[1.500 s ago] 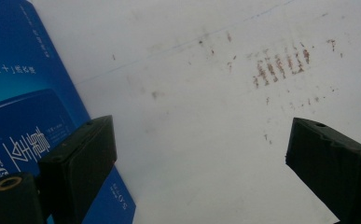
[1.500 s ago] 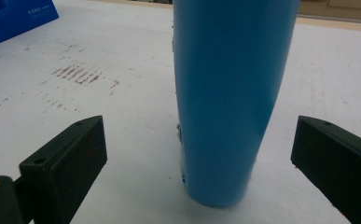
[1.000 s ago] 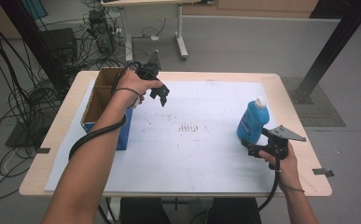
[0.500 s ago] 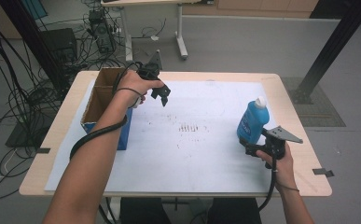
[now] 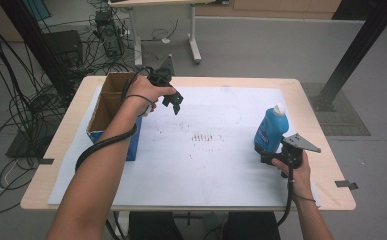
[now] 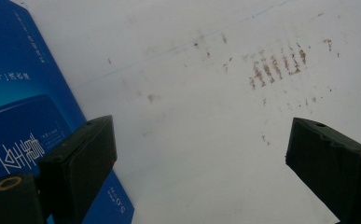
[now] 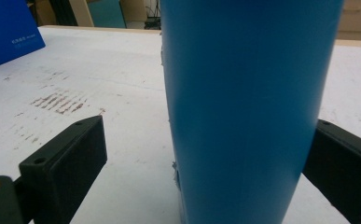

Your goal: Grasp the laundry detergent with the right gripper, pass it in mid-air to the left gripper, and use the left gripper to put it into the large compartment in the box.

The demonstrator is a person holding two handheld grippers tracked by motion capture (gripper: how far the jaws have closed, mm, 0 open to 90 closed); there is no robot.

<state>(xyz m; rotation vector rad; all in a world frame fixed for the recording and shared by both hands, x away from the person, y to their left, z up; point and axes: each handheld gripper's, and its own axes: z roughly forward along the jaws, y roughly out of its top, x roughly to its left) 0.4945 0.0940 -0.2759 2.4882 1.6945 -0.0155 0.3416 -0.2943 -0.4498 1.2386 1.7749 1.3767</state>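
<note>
Blue bottle [image 7: 248,107] between the right fingers [image 7: 64,163] — ungripped.

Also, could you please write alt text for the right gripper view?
A blue bottle stands upright between the open right gripper's two black fingers, with a clear gap to the left one. Behind lie a white table cover with reddish marks and a blue box.

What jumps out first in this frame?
The tall blue plastic bottle with a white cap stands near the table's right edge, between the open jaws of the right gripper. At far left, an open brown cardboard box with blue sides sits beside the raised, open left gripper.
</note>
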